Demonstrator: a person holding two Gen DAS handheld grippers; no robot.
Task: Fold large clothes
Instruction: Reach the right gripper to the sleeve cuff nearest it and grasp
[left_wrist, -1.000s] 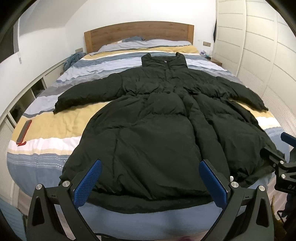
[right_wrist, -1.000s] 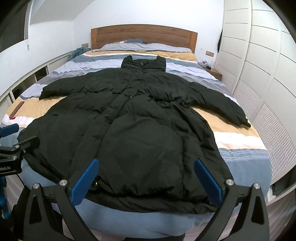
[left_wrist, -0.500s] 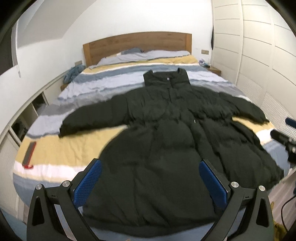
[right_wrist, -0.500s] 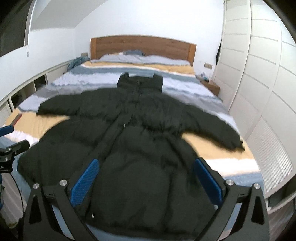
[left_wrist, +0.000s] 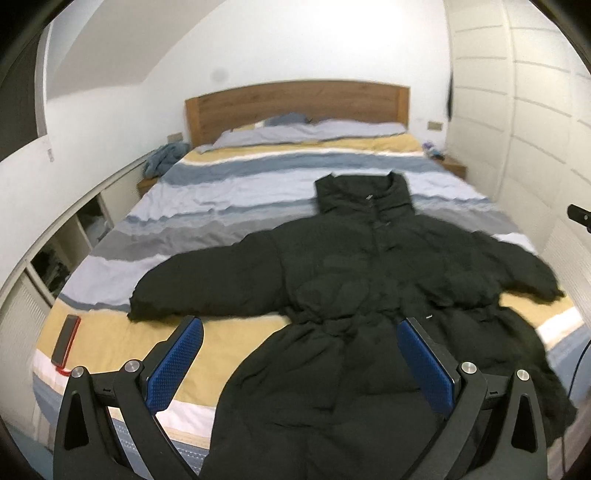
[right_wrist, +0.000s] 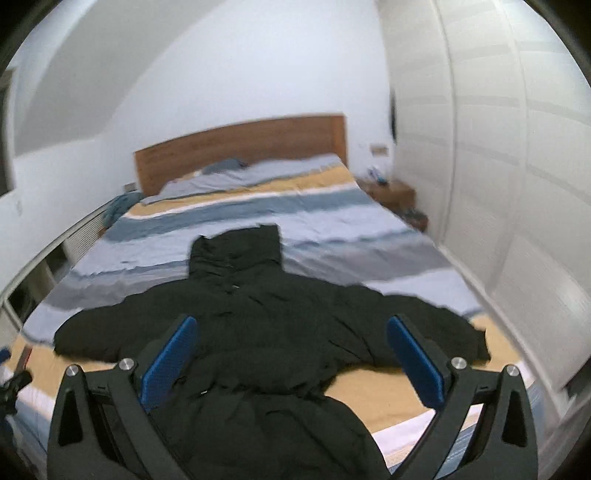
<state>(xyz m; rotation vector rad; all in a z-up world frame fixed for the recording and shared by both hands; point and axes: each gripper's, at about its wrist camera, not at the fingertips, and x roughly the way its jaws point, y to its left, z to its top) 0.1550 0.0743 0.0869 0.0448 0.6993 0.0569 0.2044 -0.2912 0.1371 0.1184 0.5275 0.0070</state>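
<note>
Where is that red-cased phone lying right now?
In the left wrist view, the red-cased phone lies on the striped bedspread near the bed's left edge, left of the black puffer coat's sleeve.

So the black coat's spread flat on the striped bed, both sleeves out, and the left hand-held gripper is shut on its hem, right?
Not quite. The left hand-held gripper is open and holds nothing, as the left wrist view shows. The black coat does lie spread on the striped bed, sleeves out.

The left gripper (left_wrist: 301, 360) is hovering with its jaws spread wide, blue pads (left_wrist: 173, 363) facing each other and gripping nothing. The right gripper (right_wrist: 291, 356) is hovering likewise, jaws wide apart, blue pads (right_wrist: 415, 356) bare. Both are pointing forward, level with one another.
</note>
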